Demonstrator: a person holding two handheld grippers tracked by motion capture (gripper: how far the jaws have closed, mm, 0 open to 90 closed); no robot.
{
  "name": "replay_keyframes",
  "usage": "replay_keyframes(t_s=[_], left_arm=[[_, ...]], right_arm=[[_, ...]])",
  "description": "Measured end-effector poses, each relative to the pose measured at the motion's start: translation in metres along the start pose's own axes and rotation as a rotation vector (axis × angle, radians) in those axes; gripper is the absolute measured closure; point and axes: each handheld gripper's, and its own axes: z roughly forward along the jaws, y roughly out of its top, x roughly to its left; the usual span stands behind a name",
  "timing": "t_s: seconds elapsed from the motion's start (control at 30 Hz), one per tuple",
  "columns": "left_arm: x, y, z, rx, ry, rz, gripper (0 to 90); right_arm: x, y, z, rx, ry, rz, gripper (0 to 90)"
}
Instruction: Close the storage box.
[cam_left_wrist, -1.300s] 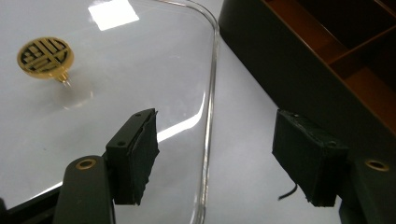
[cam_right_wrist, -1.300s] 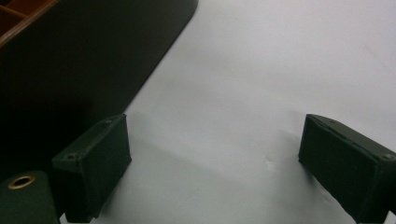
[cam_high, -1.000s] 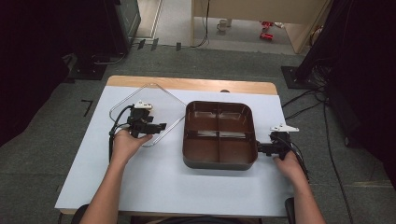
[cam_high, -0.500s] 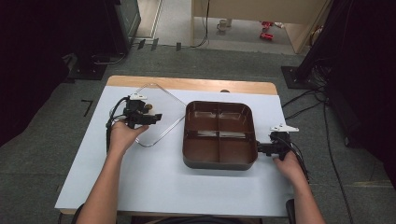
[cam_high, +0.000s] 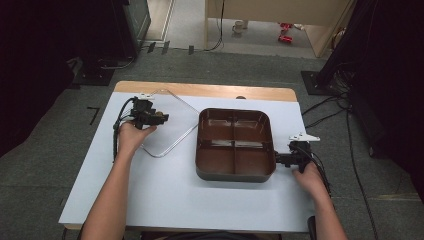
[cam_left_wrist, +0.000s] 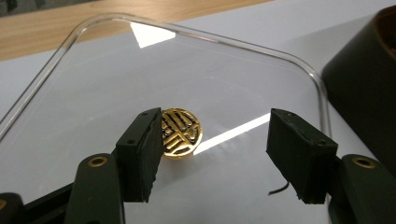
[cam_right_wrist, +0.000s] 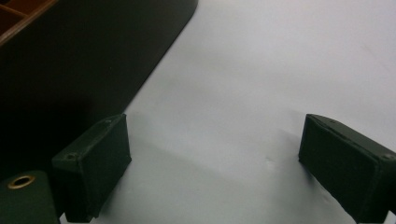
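Nearest the person, the right gripper (cam_high: 281, 159) rests on the white table (cam_high: 165, 195) just beside the right wall of the brown tray (cam_high: 235, 172); its jaws stand wide apart with nothing between them, only bare tabletop. The tray, with four compartments and all of them empty, looks like rigid moulded plastic, probably light, and best taken by its rim or wall. Farther off and to the left, the left gripper (cam_left_wrist: 212, 144) hangs over the clear lid (cam_left_wrist: 93, 84), which lies flat on the table beside the tray. Its jaws are also well open and grip nothing, though the left one sits right against the gold knob (cam_left_wrist: 181, 132) at the lid's middle. The lid appears thin, stiff and glossy, so likely slippery and easily scratched or cracked if pinched on its flat face; the raised knob is judged the sound place to hold. Counted: one tray, one lid, one knob, two grippers.
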Motion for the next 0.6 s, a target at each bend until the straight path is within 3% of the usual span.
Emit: replay_keyframes(t_s=[0.23, 0.43, 0.6], left_arm=[[0.009, -0.005, 0.017, -0.005, 0.06, 0.014, 39.7], [0.02, -0.012, 0.029, 0.021, 0.052, -0.025, 39.7], [0.019, -0.013, 0.032, -0.007, 0.051, -0.024, 41.6]], right_arm=[[0.0, 0.0, 0.0, 0.0, 0.0, 0.001, 8.5], [0.0, 0.0, 0.0, 0.0, 0.0, 0.001, 8.5], [0.0, 0.0, 0.0, 0.0, 0.0, 0.001, 8.5]])
